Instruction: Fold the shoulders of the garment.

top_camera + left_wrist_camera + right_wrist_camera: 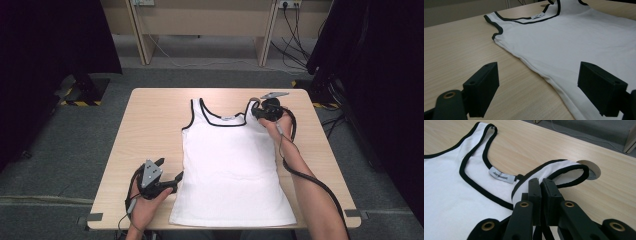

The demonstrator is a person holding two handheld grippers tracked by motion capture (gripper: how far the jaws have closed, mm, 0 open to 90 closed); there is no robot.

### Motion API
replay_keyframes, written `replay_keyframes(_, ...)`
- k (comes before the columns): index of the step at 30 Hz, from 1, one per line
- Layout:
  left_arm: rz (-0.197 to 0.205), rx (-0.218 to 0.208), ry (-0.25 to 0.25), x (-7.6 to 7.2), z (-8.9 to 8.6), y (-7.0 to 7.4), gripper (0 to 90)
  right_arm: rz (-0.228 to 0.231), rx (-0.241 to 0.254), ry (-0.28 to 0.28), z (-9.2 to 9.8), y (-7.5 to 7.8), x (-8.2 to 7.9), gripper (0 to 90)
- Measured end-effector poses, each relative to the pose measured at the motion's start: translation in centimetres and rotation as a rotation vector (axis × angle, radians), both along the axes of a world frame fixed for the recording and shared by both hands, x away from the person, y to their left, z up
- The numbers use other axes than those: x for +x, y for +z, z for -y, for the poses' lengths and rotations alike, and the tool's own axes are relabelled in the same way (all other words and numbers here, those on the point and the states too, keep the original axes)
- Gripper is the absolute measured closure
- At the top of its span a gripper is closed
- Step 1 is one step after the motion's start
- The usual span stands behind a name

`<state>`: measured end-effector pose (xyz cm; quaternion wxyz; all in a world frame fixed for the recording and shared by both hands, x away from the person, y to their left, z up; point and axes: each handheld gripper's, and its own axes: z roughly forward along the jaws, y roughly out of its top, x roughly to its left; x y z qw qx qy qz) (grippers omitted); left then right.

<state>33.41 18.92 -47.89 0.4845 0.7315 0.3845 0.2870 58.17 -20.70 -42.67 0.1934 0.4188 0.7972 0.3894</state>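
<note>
- Spanning the middle of the scene, one pale wooden desk point(150, 130), standing on grey carpet; the high view takes in its whole top, and the right gripper view adds a round cable hole point(594, 171) in it, near the lifted strap.
- One white tank top point(232, 165) with black trim, spread flat on the desk, hem toward the person, neckline toward the far edge. The high view gives its full outline; the left gripper view gives the side seam and armhole at close range point(579, 42).
- Two forearms entering from the near edge, one to each pair of tongs.
- Left tongs point(167, 172): one pair, low over the desk just beside the tank top's lower left edge; the left gripper view shows them wide apart, with bare desk and the garment's edge between them, nothing gripped.
- Right tongs point(256, 111): one pair, at the tank top's right shoulder; the right gripper view shows them pressed together on the shoulder strap point(564, 168), which rises in a loop off the desk.
- One small sewn label point(500, 175) inside the neckline, its print too small to read.
</note>
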Motion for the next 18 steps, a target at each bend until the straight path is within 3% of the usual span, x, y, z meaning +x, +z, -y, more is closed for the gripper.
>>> replay_keyframes(18, -0.002, 0.007, 0.000, 0.0, 0.1, 0.0, 16.6, 0.041, -0.007, 0.051, -0.1, 0.1, -2.6, 85.7)
